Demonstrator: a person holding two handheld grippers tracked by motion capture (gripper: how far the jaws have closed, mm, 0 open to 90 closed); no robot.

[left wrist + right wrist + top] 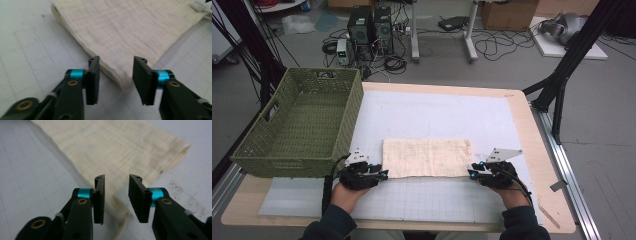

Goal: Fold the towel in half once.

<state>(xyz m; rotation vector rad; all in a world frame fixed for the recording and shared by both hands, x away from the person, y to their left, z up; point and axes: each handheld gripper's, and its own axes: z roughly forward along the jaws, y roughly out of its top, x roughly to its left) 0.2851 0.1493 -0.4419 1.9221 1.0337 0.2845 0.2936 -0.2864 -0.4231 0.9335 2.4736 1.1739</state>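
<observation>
I see the folded cream cloth lying flat on the white gridded mat, toward the near edge of the tabletop and about midway between its left and right sides. My left gripper sits at the cloth's near left corner; in the left gripper view its jaws stand apart with that corner between them, the pads not pressing on it. My right gripper sits at the near right corner, jaws likewise apart around the cloth's corner without clamping it. A green woven basket stands at the tabletop's left edge, just beside the cloth.
</observation>
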